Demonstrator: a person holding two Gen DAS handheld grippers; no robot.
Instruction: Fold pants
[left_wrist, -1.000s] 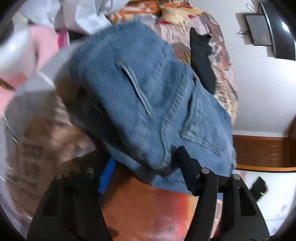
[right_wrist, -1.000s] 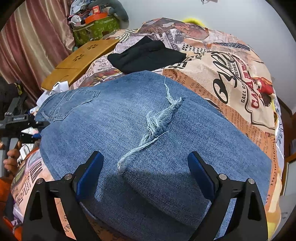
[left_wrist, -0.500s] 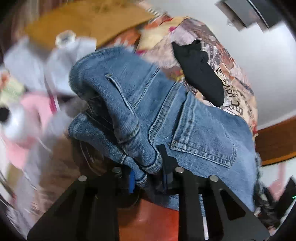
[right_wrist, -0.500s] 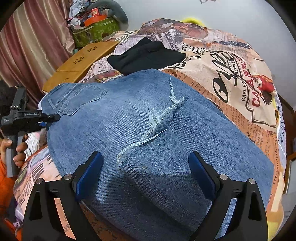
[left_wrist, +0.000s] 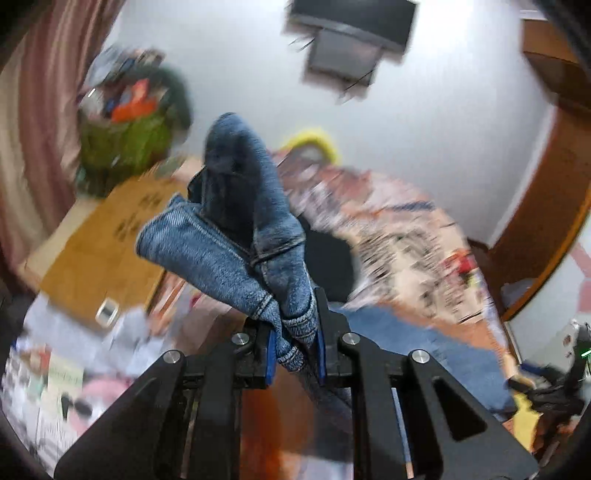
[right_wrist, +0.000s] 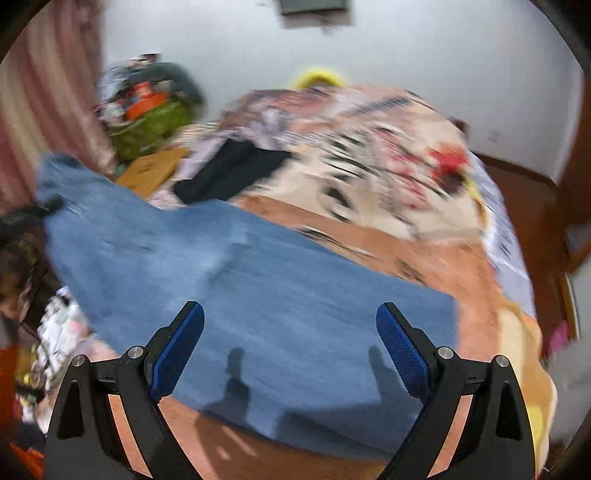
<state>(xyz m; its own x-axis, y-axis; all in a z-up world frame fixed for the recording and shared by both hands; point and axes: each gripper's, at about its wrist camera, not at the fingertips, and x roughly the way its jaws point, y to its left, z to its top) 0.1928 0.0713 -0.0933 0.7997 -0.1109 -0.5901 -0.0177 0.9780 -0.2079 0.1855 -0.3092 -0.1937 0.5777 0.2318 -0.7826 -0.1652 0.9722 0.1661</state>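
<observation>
Lifted since before, pants (left_wrist: 236, 236) bunch inside closing left claw (left_wrist: 295, 347).

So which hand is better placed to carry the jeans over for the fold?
Probably the left. The left gripper is closing, already pinching a bunched end of the jeans. The right gripper hangs open above them, holding nothing.

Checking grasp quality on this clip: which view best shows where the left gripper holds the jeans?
The left wrist view. There the left gripper has its fingers closing on a bunched edge of the jeans, sharp and close. The right wrist view shows only the jeans' blurred spread on the bed, the left gripper a dark blur at the frame's left edge.
</observation>
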